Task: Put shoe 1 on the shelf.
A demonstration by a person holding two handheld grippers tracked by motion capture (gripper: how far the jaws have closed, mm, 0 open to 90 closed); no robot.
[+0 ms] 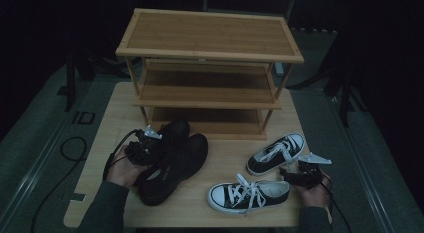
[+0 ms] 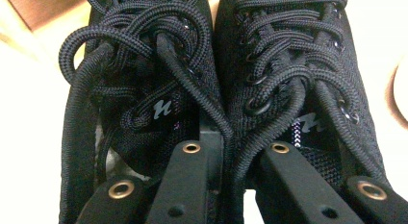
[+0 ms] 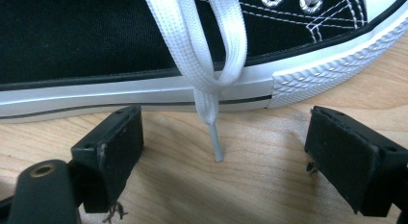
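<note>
High view: above near edge of table point(image 1: 220, 158), facing forward and down, far off. Left gripper view: pressed close on black shoes point(image 2: 211, 80). Right gripper view: low over tabletop, tight on sneaker point(image 3: 144, 46). Shoes appear in high view too.

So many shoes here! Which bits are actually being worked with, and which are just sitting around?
In use:
- black shoes, pinched together by the left gripper
- wooden shoe rack, probably their destination

Waiting:
- two black-and-white sneakers
- right gripper, open beside them
</note>
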